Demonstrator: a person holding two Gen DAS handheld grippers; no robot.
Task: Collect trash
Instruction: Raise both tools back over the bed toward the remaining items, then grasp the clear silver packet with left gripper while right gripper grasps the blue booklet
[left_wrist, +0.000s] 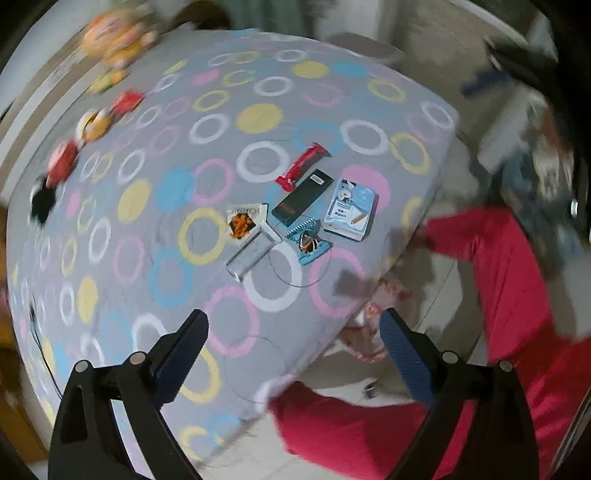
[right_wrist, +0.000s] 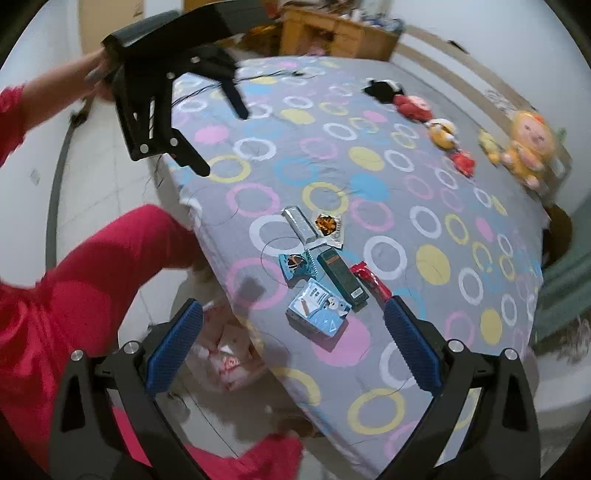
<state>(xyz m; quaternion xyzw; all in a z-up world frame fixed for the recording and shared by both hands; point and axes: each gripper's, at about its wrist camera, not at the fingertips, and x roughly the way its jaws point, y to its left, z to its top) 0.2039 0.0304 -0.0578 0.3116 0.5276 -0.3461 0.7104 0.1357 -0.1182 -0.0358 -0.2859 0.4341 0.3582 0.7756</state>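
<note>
I am standing at the big grey bed sheet with coloured rings (right_wrist: 406, 155) and the trash sits in a little bunch near its edge, close to me. A soft white bag with red print (right_wrist: 229, 354) sits on the floor just below that edge; I think that is where the trash should go.

My right gripper (right_wrist: 293, 343) is wide open and holds nothing. My left gripper (left_wrist: 293, 354) is wide open too, and empty.

The pale blue flat box (right_wrist: 319, 308) is nearest my right gripper. Beside it lie the long dark green box (right_wrist: 341, 277), the red candy wrapper (right_wrist: 371, 282), the teal snack packet (right_wrist: 297, 264), the silver foil wrapper (right_wrist: 301, 223) and the small white packet with an orange picture (right_wrist: 328, 227).

They lie so close that I might grab two and drop one. The wrappers are flat and thin, so my fingers could pinch the sheet instead. The bag looks floppy, so trash could miss it.
</note>
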